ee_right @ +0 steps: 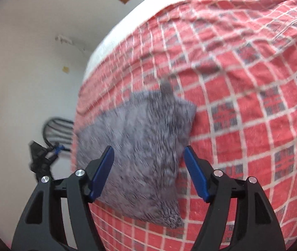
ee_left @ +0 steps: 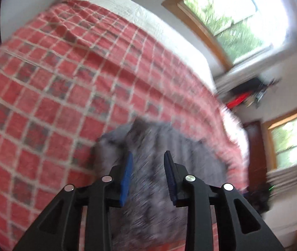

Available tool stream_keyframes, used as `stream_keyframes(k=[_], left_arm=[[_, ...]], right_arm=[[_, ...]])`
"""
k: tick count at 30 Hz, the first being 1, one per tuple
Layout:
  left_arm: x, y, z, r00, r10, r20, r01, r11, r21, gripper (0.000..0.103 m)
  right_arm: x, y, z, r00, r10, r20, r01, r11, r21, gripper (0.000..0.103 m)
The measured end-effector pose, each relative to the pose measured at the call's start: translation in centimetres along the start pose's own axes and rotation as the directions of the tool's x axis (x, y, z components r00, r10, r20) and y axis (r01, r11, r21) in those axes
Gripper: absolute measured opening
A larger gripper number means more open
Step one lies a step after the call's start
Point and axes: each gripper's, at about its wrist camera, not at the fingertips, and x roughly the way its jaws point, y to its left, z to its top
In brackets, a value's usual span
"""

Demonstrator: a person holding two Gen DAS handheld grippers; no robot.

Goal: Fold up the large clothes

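red checked bedspread (ee_right: pixel 242 96) | grey fuzzy garment (ee_right: pixel 140 156) bunched on it | left gripper (ee_left: pixel 147 156) parted | right gripper (ee_right: pixel 148 152) wide apart

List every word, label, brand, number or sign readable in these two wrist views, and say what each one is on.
None can be read in either view.
Grey fuzzy garment: no tag or print shows; motion-blurred.
Red checked blanket: woven grid pattern only, no lettering.
Left gripper and right gripper: plain black arms and blue pads, no markings; jaws stand apart.
Dark clutter under the window: too blurred to tell.
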Motion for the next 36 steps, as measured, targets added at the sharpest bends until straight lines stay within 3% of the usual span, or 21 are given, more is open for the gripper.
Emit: stream_keyframes(k=[3, 5, 7, 10, 14, 15, 20, 25, 29, 32, 36], left_arm=[[1.7, -0.7, -3.5, 0.992, 0.109, -0.058, -0.103, 0.991, 0.089, 0.033], [2.7, -0.9, -5.1, 0.989, 0.126, -0.077, -0.118, 0.987, 0.107, 0.037], [3.5, -1.3, -6.6, 0.986, 0.148, -0.082, -0.136, 0.982, 0.133, 0.039], [3.9, -2.2, -7.8, 0.979, 0.195, -0.051, -0.184, 0.969, 0.166, 0.040], [3.0, -3.7, -8.3, 0.984, 0.178, -0.003, -0.175, 0.967, 0.188, 0.009], [2.6, -4.0, -8.3, 0.985, 0.172, 0.014, -0.171, 0.966, 0.195, 0.008], [0.7, -5.7, -8.0, 0.987, 0.129, 0.092, -0.146, 0.965, 0.217, 0.006], [-0.8, -7.4, -6.1, 0.976, 0.098, 0.195, -0.143, 0.962, 0.232, 0.005], [-0.2, -7.6, -4.2, 0.963, 0.119, 0.240, -0.175, 0.958, 0.227, 0.005], [2.3, -6.3, -3.3, 0.955, 0.204, 0.214, -0.248, 0.947, 0.206, 0.005], [6.3, -2.6, -3.8, 0.948, 0.305, 0.095, -0.317, 0.936, 0.156, 0.005]], right_arm=[[2.7, 0.6, -1.2, 0.998, -0.045, -0.041, 0.044, 0.999, -0.024, 0.069], [4.0, 1.1, -1.6, 0.996, -0.079, -0.052, 0.077, 0.996, -0.038, 0.069], [5.1, 1.6, -1.9, 0.993, -0.102, -0.059, 0.099, 0.993, -0.056, 0.063], [5.6, 2.8, -2.1, 0.986, -0.160, -0.048, 0.154, 0.982, -0.113, 0.043], [4.5, 4.4, -2.4, 0.979, -0.202, -0.016, 0.196, 0.964, -0.180, 0.020], [4.1, 4.7, -2.3, 0.980, -0.200, -0.006, 0.195, 0.963, -0.189, 0.015], [1.0, 7.0, -2.4, 0.982, -0.174, 0.069, 0.186, 0.954, -0.236, 0.011], [-1.0, 8.4, -0.6, 0.980, -0.141, 0.137, 0.172, 0.955, -0.244, 0.011], [-0.4, 8.3, 2.0, 0.976, -0.144, 0.161, 0.178, 0.959, -0.220, 0.011], [2.0, 6.7, 3.3, 0.974, -0.193, 0.122, 0.212, 0.963, -0.168, 0.011], [6.1, 2.8, 3.4, 0.966, -0.258, 0.025, 0.259, 0.962, -0.087, 0.011]])
